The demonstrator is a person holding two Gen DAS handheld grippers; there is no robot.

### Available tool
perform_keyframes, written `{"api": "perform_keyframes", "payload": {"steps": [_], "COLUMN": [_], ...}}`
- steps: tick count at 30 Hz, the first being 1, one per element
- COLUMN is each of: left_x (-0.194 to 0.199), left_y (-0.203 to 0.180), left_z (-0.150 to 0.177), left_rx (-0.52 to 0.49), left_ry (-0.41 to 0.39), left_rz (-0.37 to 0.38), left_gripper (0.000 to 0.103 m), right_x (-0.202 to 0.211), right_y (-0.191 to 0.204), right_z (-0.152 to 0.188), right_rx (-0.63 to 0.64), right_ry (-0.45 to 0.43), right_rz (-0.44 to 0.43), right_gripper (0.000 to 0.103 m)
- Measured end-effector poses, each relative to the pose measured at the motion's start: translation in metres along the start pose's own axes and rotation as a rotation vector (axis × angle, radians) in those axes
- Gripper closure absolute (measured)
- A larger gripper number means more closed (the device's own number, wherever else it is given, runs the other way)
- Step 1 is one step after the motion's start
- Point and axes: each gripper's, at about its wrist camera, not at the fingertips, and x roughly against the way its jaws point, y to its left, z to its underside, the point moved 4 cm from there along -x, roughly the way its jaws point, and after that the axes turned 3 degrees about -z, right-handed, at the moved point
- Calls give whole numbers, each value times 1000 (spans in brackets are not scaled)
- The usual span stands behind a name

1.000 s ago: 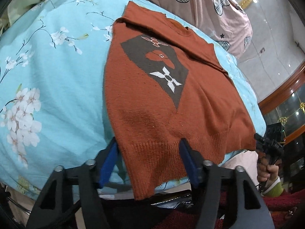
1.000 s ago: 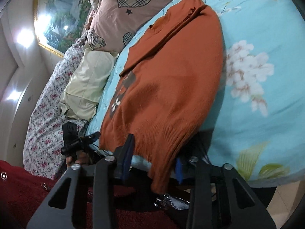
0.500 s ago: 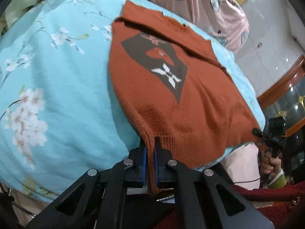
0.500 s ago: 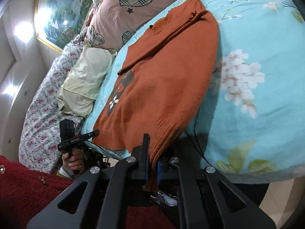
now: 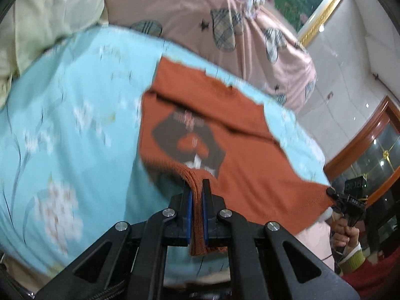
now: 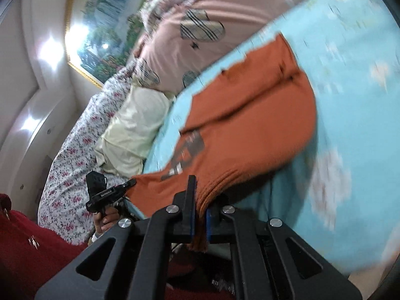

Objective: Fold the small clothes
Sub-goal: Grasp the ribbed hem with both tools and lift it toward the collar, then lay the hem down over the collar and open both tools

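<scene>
The bed (image 5: 75,115) had a light blue sheet with white flowers. An orange sweater (image 5: 237,130) lay on it, its near edge lifted. A pink pillow (image 5: 200,17) and a cream pillow (image 5: 50,12) rested at the far end.

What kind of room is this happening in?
Most likely a bedroom: the orange sweater lies on a bed with a light blue floral sheet, pink pillows behind it, and a gold-framed painting on the wall.

White lettering on right tool (image 5: 353,201), on left tool (image 6: 108,194), both too blurred to read
</scene>
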Motion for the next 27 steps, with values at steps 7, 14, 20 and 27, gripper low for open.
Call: {"api": "perform_keyframes", "payload": {"steps": [7, 14, 20, 27], "left_x": [-23, -101, -170, -242], "left_y": [-16, -15, 7, 38], "left_z": [-88, -168, -215, -243], "left_rx": [-12, -24, -3, 17], "left_ry": [-141, -173, -141, -72], "left_rz": [7, -60, -123, -193], "left_gripper": [98, 99, 99, 98], "right_x": [-37, -95, -137, -186], "right_y": [-28, -81, -124, -173], "right_z": [-90, -176, -228, -243], "right_rx": [36, 34, 8, -16], "right_ry": [-63, -48, -33, 52], "right_rz": [99, 225, 283, 373], "right_gripper": [96, 96, 96, 96]}}
